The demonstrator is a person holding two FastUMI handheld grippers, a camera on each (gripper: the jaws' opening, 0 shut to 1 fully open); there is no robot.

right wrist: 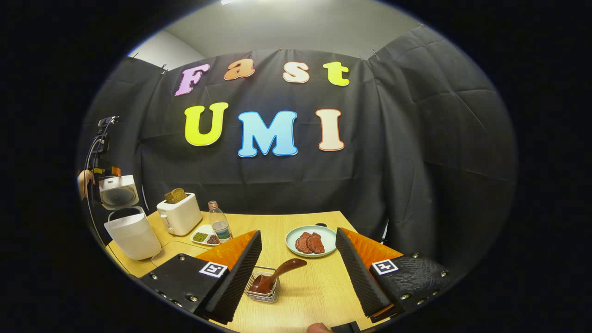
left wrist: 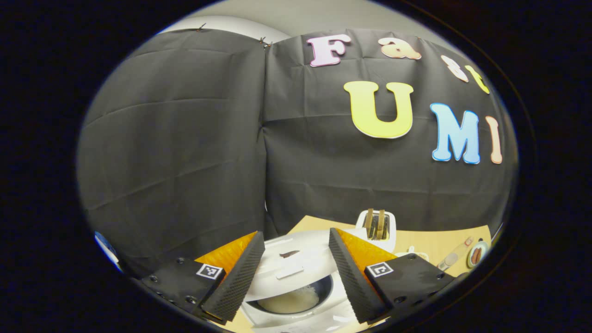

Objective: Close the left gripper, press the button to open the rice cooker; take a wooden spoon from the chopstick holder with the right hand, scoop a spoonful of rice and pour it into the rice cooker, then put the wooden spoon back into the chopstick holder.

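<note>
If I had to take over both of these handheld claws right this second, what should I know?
Left gripper: open, holding nothing, hanging above the rice cooker.
Right gripper: open, holding nothing, over the table.
The cooker's lid is up and there is rice in its pot.
The wooden spoon stands in the chopstick holder, between the right gripper's fingers but untouched.
Done: cooker opened. Whether the scoop has been poured, I can't tell; if rice in the pot is that spoonful, only pulling away remains.

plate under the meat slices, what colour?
Pale green plate, seen best in the right gripper view.
</note>
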